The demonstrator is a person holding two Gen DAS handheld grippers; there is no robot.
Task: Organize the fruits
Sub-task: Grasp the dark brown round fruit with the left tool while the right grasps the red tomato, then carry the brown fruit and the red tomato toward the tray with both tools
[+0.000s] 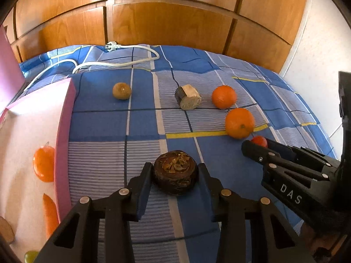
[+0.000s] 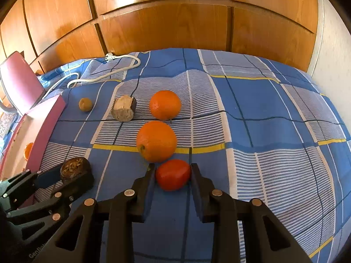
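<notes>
Dark fruit (image 1: 175, 175) and tomato (image 2: 172, 174) sit between low, level fingers (image 1: 143, 183).

You are working in a home bedroom: a bed (image 2: 263, 114) under a blue checked sheet with white and yellow stripes carries everything, wooden wardrobe doors (image 2: 166, 28) with glossy panels rise right behind it, and a white power cable (image 1: 122, 62) with its plug lies across the bedding.

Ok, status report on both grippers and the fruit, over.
Left gripper shut on dark brown fruit. Right gripper shut on red fruit. Nearest orange close ahead of red fruit. Pink box at left.
</notes>
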